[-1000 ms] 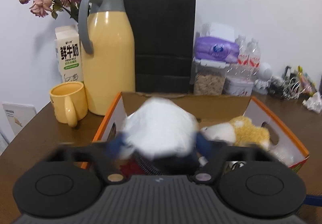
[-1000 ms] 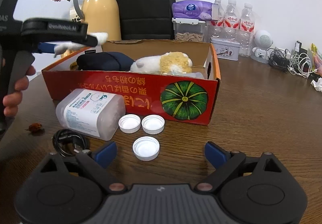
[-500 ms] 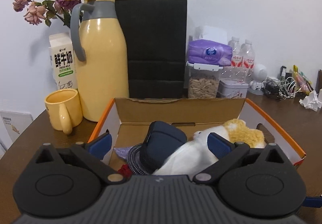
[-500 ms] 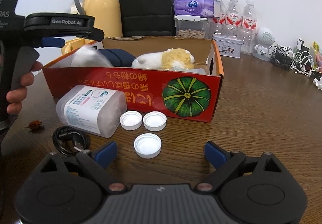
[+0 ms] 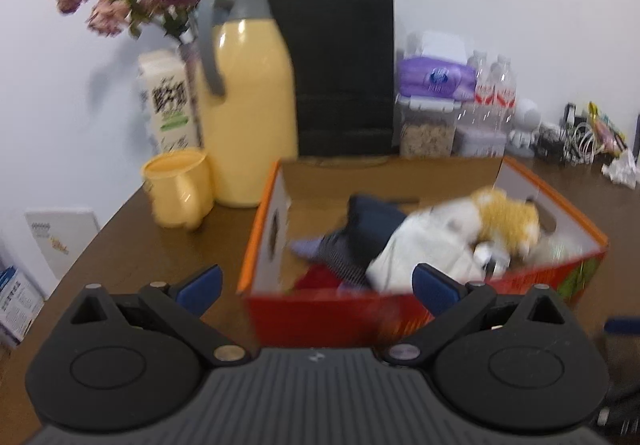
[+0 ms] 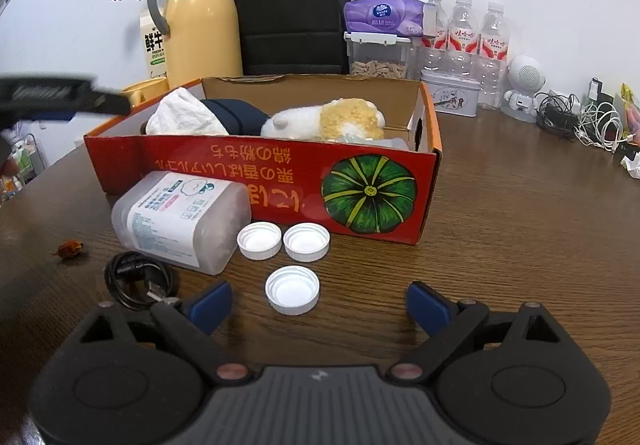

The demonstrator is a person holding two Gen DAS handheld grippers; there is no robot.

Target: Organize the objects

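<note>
Both tongs apart, empty: left tongs [image 5: 316, 285] facing red cardboard box [image 6: 280, 181]. Judged step: fetch next loose item. 3 white plastic bottle caps [image 6: 292, 290] just ahead of right tongs [image 6: 318, 303] on tabletop; next, straddle nearest, pinch.

Bare counter [image 6: 500, 229] is left to the right of the box [image 6: 280, 185]. Passage in front of it is blocked by a plastic jar [image 6: 180, 221], three white caps [image 6: 292, 289] and a coiled cable [image 6: 138, 279] — the back is walled off by a flask [image 6: 200, 17] and black bag [image 6: 292, 5].
</note>
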